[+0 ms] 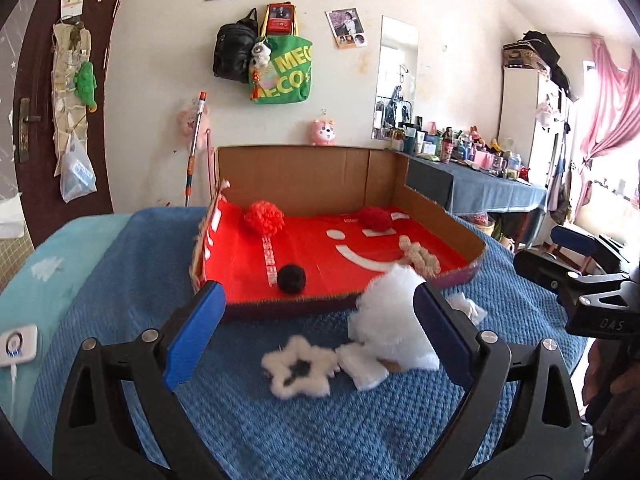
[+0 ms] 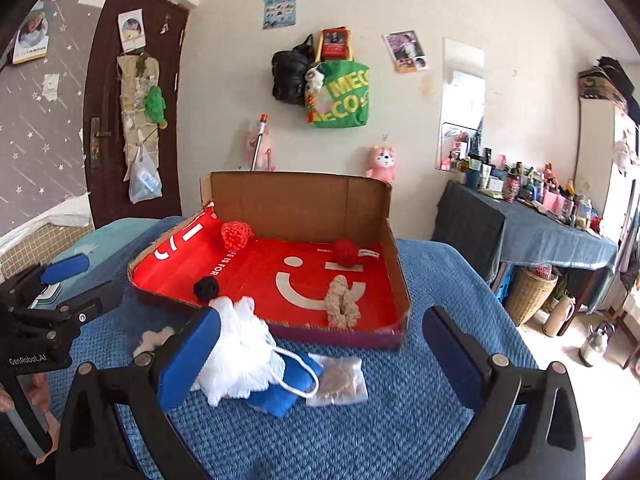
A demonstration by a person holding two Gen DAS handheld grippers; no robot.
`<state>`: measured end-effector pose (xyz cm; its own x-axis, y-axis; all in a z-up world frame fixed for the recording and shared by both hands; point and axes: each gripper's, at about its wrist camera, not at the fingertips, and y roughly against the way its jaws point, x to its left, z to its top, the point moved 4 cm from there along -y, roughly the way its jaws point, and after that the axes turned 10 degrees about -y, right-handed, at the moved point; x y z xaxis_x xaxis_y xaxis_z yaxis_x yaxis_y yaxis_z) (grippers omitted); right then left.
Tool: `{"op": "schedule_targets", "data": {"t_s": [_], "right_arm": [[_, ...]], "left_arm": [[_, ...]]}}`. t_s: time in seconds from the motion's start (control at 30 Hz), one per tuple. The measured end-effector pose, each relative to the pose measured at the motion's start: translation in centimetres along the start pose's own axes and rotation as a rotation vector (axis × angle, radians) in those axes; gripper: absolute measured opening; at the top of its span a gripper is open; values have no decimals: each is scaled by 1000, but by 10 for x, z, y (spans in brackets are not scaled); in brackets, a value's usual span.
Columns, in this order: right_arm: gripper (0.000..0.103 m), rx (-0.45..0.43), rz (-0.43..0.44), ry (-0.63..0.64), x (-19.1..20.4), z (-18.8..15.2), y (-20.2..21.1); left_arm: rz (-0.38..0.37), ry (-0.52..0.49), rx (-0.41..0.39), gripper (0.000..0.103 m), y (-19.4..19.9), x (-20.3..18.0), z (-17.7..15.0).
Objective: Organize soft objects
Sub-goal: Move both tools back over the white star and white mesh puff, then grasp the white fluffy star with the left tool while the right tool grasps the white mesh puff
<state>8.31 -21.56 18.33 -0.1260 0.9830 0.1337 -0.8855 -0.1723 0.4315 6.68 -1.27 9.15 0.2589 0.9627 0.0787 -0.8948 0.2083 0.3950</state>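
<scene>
On the blue bedspread lie a white mesh puff (image 1: 390, 320) (image 2: 236, 348), a fluffy white star (image 1: 299, 368) (image 2: 154, 340), a blue cloth (image 2: 292, 384) and a clear packet (image 2: 340, 378). Behind them stands a red-lined cardboard box (image 1: 300, 176) (image 2: 296, 204). It holds an orange knitted piece (image 1: 264, 218), a red ball (image 1: 374, 218), a black pompom (image 1: 292, 278) and a beige braid (image 1: 420, 256). My left gripper (image 1: 320, 320) (image 2: 80, 282) is open above the star and puff, touching neither. My right gripper (image 2: 322, 332) (image 1: 560, 256) is open over the puff and packet, holding nothing.
A small white device (image 1: 18, 346) lies at the bed's left edge. A cluttered table (image 2: 560, 236) with a basket (image 2: 530, 292) under it stands to the right, with a kettle (image 2: 596, 344) on the floor. A door (image 2: 120, 120) and hanging bags (image 1: 280, 68) are on the far wall.
</scene>
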Motion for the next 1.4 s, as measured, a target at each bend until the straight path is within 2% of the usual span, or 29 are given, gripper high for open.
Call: {"op": "schedule_targets", "data": {"t_s": [0.2, 0.37, 0.67, 1.0, 1.2, 1.4], "right_arm": [[103, -11, 10, -70, -13, -30, 4], [103, 27, 3, -102, -22, -53, -3], [103, 87, -7, -127, -28, -79, -17], [103, 103, 15, -129, -24, -74, -24], [103, 137, 107, -129, -9, -62, -38], [103, 166, 151, -96, 9, -52, -54]], "left_arm": [[-6, 16, 48, 96, -6, -7, -28], [-15, 38, 103, 96, -15, -9, -46], [-11, 53, 149, 96, -22, -6, -60], [-25, 67, 198, 96, -34, 7, -56], [-53, 38, 271, 96, -51, 13, -53], [-79, 9, 309, 96, -66, 13, -53]]}}
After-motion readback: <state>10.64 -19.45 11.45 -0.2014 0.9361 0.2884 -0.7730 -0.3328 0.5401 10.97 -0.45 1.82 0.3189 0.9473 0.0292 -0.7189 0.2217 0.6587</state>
